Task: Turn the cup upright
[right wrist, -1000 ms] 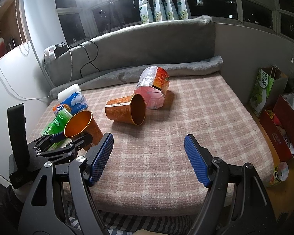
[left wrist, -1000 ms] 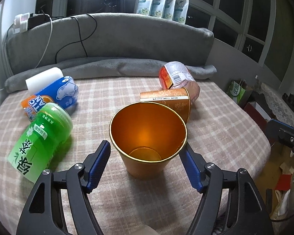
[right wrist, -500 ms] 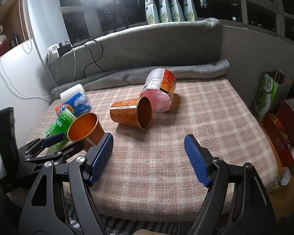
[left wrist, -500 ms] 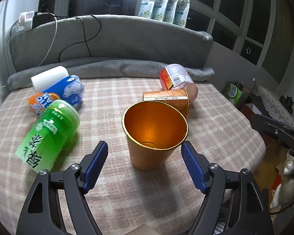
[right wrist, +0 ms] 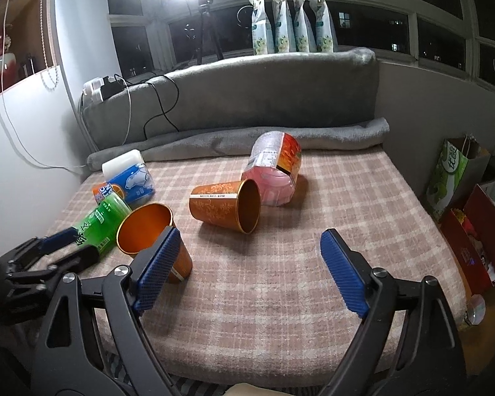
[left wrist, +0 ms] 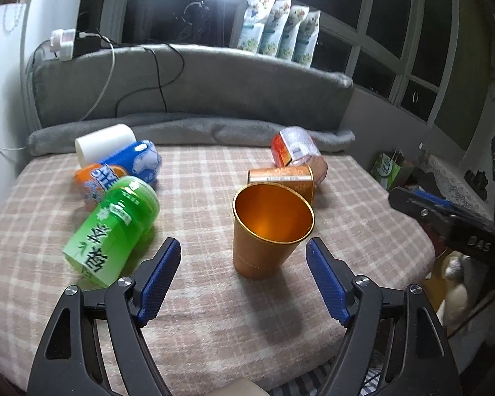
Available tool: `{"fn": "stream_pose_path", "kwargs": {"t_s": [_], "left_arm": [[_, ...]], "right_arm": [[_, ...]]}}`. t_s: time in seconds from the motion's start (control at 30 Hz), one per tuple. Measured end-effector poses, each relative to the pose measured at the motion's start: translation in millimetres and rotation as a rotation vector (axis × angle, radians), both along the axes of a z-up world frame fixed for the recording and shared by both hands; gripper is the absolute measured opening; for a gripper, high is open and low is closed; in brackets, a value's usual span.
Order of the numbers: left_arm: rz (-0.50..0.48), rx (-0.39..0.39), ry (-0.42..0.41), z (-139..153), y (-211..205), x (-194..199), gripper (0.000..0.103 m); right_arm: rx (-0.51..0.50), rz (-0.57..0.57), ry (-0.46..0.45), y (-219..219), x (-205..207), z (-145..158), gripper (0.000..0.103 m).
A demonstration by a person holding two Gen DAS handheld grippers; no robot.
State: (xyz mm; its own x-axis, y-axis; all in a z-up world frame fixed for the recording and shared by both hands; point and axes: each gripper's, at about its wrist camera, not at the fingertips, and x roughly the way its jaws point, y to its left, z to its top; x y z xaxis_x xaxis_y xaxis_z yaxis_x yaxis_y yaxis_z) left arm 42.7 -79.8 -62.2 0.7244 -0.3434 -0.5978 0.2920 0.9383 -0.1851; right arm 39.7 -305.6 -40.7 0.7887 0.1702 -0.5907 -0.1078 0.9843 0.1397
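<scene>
An orange metal cup (left wrist: 267,231) stands upright on the checked blanket, mouth up; it also shows in the right wrist view (right wrist: 148,227). My left gripper (left wrist: 244,280) is open and empty, a little short of the cup, not touching it. A second orange cup (right wrist: 227,209) lies on its side behind it, mouth toward the right; it shows in the left wrist view (left wrist: 282,180) too. My right gripper (right wrist: 250,270) is open and empty, low over the front of the blanket, well short of the lying cup.
A green bottle (left wrist: 112,229), a blue-white pack (left wrist: 132,163) and a white roll (left wrist: 104,143) lie at the left. A pink-orange container (right wrist: 274,171) lies behind the lying cup. A grey cushion (right wrist: 247,99) backs the bed. Bags and boxes (right wrist: 458,178) stand on the floor at the right.
My left gripper has drawn back from the upright cup, which now stands free ahead of the fingers. My right gripper has barely moved.
</scene>
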Motion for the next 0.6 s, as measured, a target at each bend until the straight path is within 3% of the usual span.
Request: {"fn": "stream_pose_path", "kwargs": {"t_s": [0.27,0.37,0.6], "left_arm": [[0.113,0.033,-0.222,36,17,-30,0.081],[0.158,0.026,-0.289,47,25,-38,0.082],[0.218,0.062,-0.352,56,34,-45,0.083]], "right_arm": [[-0.063,-0.016,-0.081,12,-6,8,0.090],[-0.066,-0.022,-0.106,15,-8,11,0.101],[-0.083,-0.054,-0.188,19,-16,20,0.103]]}}
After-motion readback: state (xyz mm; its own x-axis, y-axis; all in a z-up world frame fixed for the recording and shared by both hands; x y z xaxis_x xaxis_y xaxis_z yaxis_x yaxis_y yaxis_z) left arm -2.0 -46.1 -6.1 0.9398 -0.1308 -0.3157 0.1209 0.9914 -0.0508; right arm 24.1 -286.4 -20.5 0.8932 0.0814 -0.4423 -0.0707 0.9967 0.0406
